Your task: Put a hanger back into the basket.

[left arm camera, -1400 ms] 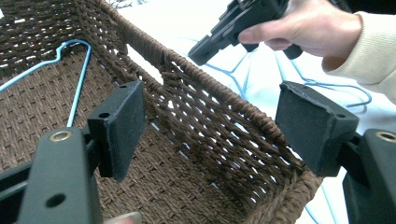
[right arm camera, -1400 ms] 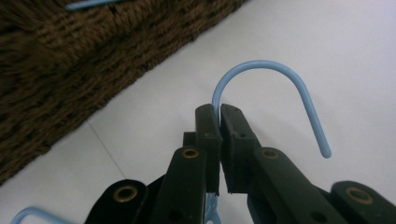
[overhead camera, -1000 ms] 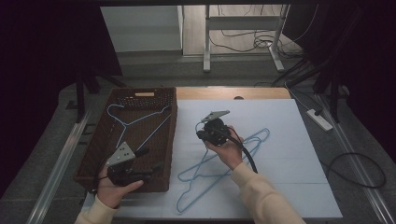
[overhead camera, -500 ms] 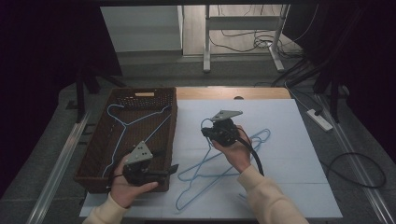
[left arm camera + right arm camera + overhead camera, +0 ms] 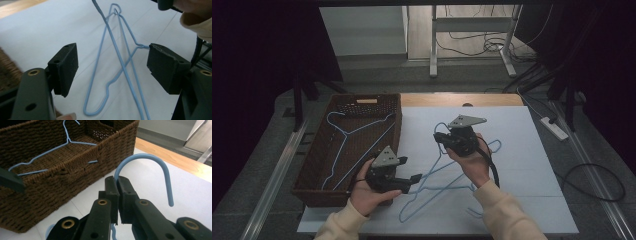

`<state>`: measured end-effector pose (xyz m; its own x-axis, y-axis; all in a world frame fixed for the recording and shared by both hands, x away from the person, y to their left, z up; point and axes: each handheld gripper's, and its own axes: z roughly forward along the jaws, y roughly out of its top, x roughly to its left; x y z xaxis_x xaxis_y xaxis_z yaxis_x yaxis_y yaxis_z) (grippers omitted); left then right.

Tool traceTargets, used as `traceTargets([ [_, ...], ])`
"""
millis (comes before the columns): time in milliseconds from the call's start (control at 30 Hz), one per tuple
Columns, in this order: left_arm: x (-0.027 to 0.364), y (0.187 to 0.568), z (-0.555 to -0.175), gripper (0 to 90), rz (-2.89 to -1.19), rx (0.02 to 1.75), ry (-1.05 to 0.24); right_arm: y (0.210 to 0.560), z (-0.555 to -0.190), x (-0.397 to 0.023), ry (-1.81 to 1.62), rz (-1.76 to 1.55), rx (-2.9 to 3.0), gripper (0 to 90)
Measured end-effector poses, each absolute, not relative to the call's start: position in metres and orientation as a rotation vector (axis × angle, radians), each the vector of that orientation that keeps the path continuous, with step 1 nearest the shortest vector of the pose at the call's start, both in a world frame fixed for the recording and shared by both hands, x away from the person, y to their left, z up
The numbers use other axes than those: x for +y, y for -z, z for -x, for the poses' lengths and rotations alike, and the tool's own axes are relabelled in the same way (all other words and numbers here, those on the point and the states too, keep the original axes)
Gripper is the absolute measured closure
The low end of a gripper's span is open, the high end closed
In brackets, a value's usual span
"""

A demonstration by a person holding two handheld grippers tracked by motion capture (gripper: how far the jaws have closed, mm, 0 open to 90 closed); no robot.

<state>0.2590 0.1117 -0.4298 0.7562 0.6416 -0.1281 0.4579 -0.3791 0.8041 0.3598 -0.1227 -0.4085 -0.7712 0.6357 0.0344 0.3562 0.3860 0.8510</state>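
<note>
Right gripper [image 5: 117, 195]: jaws pressed together on the neck of a blue wire hanger [image 5: 447, 175], just under its hook, which arches up and over beyond the pads. We hold that end lifted off the white table [image 5: 522, 165]; the hanger's body trails down and back toward us, lower end on the sheet.

Left gripper [image 5: 409, 181]: jaws apart, nothing between the pads. In its own view the wire legs [image 5: 120, 62] run out ahead across the gap, one bend just beside the far jaw, not touching that we can tell.

Basket [image 5: 314, 165]: brown wicker, to the left of both tools, 1 more blue hanger [image 5: 354, 131] lying flat inside.

Handling, as we judge it: thin coated wire, very light, springy rather than stiff, smooth enough to swivel in 1 pinch. At least 2 hangers look crossed on the sheet, so snagging is likely. Best holds are the twisted neck and a shoulder bend, where the wire cannot slide.
</note>
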Motion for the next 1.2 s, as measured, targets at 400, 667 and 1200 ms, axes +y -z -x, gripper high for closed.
traceTargets([
  [400, 0.076, 0.443, -0.277, 40.8, -2.194, 0.848, -0.210, 0.394, -0.349, -0.123, -1.369, -0.838, 2.321, 87.7],
  [667, 0.073, 0.445, -0.284, 71.7, -2.230, 0.887, -0.141, 0.385, -0.344, -0.127, -1.424, -0.825, 2.300, 87.7],
  [1200, 0.076, 0.439, -0.282, 86.2, -2.123, 0.885, -0.120, 0.379, -0.343, -0.141, -1.532, -0.845, 2.280, 77.2],
])
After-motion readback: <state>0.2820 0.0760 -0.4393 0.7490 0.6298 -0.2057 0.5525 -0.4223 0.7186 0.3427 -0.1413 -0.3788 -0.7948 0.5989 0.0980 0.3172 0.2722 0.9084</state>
